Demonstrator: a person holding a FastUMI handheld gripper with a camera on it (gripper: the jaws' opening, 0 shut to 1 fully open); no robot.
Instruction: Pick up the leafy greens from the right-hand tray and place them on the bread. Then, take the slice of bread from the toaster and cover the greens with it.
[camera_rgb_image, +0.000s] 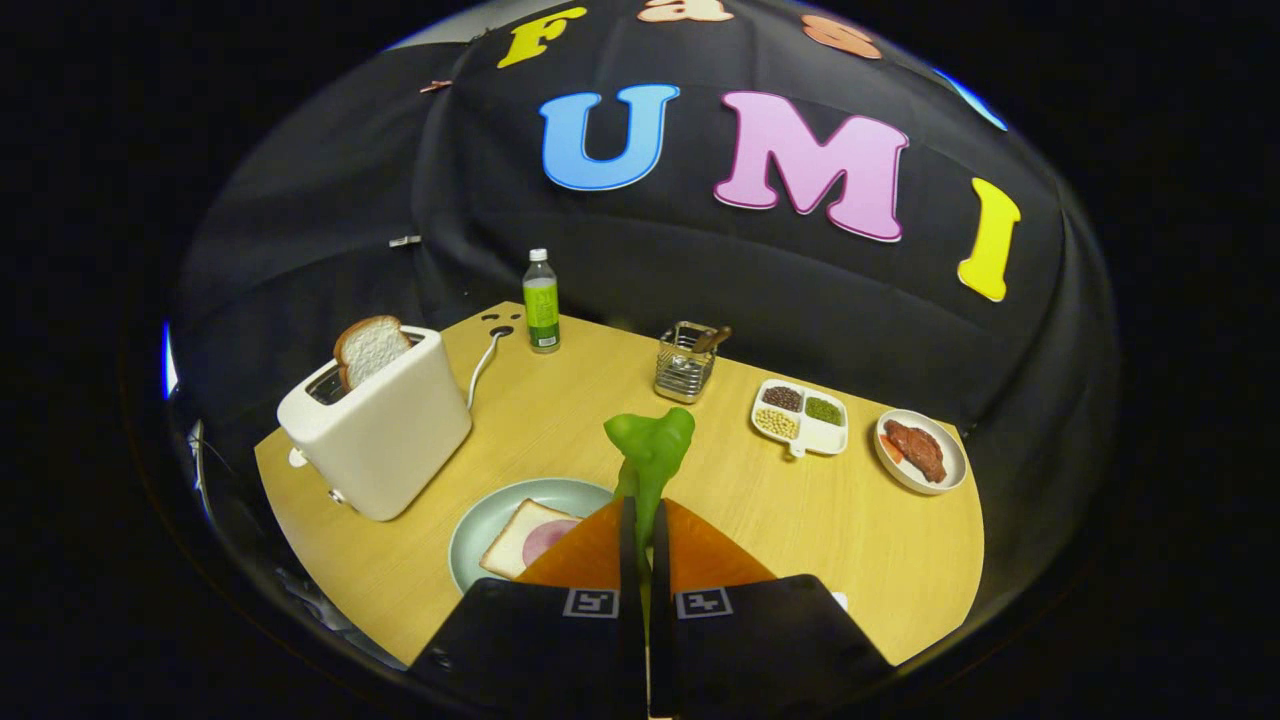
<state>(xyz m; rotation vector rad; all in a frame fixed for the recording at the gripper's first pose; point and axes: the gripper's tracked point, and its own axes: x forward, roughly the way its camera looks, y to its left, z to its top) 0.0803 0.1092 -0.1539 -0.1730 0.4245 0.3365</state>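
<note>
My gripper (643, 520) is shut on the leafy greens (652, 447), a bright green leaf that sticks up and forward from between the fingertips, lifted above the table. Just left of the fingers lies a pale green plate (490, 520) with a slice of bread (520, 540) that carries a pink round slice; the left finger hides part of it. Farther left stands a white toaster (385, 435) with a slice of bread (370, 348) poking out of its slot.
A divided white tray (830, 436) with beans and grains and a small plate with meat (920, 452) sit to the right on the wooden table (800, 520). A wire utensil holder (686, 362) and a bottle (541, 302) stand at the back.
</note>
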